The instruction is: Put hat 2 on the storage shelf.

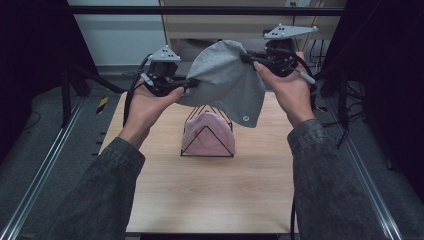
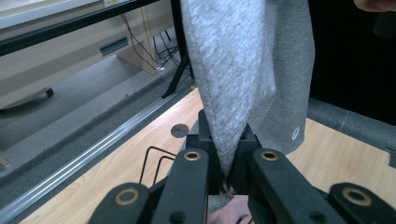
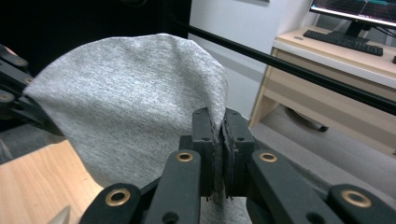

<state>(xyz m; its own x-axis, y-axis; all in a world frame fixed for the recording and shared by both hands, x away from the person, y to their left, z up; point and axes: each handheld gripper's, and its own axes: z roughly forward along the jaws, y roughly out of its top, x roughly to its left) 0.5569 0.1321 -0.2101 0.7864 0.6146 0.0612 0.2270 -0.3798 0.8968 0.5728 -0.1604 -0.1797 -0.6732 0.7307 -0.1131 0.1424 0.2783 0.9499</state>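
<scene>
The grey beanie (image 1: pixel 227 82) hung in the air above the wire rack (image 1: pixel 207 135), stretched between both grippers, its long axis running from near-left to far-right. The left gripper (image 1: pixel 187 84) had its jaws clenched on the lower left edge; the right gripper (image 1: pixel 248 58), higher and farther, pinched the upper right edge. A pink beanie (image 1: pixel 207 134) already sat in the rack on the surface (image 1: pixel 215 195), directly below and slightly nearer.
</scene>
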